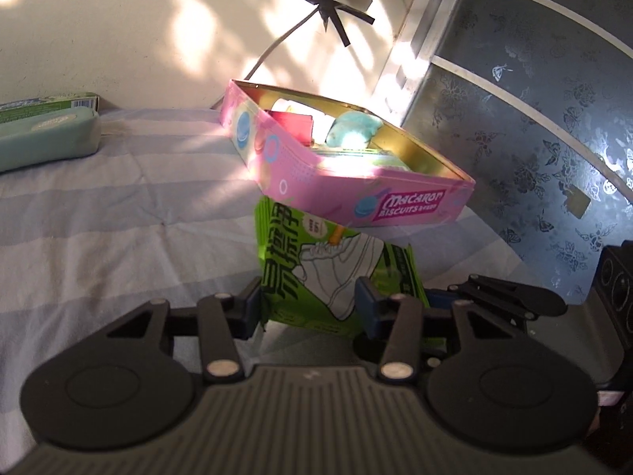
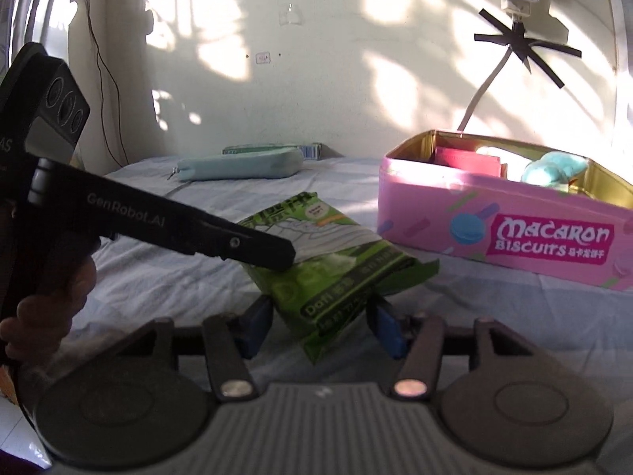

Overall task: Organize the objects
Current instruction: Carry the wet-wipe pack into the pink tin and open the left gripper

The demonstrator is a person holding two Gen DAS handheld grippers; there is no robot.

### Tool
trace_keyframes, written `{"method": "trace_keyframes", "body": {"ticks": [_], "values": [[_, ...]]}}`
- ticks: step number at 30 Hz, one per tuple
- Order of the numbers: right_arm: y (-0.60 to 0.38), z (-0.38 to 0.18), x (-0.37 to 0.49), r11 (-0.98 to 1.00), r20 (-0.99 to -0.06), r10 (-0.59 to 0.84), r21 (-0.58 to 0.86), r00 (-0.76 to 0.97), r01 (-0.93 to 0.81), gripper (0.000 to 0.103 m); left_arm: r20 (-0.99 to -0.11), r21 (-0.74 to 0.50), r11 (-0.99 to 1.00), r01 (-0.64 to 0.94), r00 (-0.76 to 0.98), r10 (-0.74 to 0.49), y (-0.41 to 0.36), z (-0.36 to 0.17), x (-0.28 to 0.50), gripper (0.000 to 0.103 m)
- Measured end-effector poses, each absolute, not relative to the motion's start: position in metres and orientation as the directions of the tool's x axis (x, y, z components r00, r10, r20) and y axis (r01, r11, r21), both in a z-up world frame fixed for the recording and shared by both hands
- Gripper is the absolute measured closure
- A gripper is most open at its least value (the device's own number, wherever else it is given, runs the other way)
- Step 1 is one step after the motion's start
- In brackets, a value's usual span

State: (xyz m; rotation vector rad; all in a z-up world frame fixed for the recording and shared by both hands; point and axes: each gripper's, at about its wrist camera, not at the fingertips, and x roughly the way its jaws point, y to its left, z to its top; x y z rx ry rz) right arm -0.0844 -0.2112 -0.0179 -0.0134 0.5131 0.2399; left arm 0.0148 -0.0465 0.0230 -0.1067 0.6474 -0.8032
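Sunlight dapples the cream wall (image 2: pixel 316 91) behind a striped bedsheet (image 1: pixel 99 237); left claw (image 1: pixel 308 308) grips the green packet (image 1: pixel 336 273).

The left gripper (image 1: pixel 308 308) points downward, its blue pads clamped on both sides of the green packet (image 1: pixel 336 273), holding it off the bed. The right gripper (image 2: pixel 320 328) points at the packet's near corner, with the corner between its parted pads; contact is unclear. A hand (image 2: pixel 47 308) grips the left gripper's handle.
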Motion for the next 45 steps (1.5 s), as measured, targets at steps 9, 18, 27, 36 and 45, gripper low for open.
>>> {"method": "trace_keyframes", "body": {"ticks": [9, 18, 27, 36, 45], "values": [[-0.243, 0.022, -0.076, 0.989, -0.313, 0.137, -0.016, 0.94, -0.15, 0.049, -0.42, -0.257, 0.692, 0.675, 0.566, -0.709, -0.1, 0.073, 0.034, 0.051], [-0.32, 0.032, -0.032, 1.0, -0.285, -0.006, -0.016, 0.959, 0.001, 0.049, -0.439, -0.21, 0.677, 0.706, 0.551, -0.71, -0.196, 0.087, 0.083, 0.051], [-0.384, 0.016, 0.019, 0.979, -0.303, -0.187, 0.017, 0.935, 0.201, 0.038, -0.455, -0.194, 0.746, 0.637, 0.615, -0.644, -0.237, 0.08, 0.114, 0.046], [-0.394, 0.02, -0.05, 0.972, -0.151, -0.035, 0.226, 0.988, 0.069, 0.036, -0.369, -0.181, 0.755, 0.63, 0.668, -0.646, -0.174, 0.078, 0.068, 0.04], [-0.359, 0.008, -0.09, 0.933, -0.083, 0.219, 0.309, 0.972, -0.184, 0.032, -0.429, -0.195, 0.805, 0.561, 0.689, -0.584, -0.105, 0.042, 0.036, 0.036]]}}
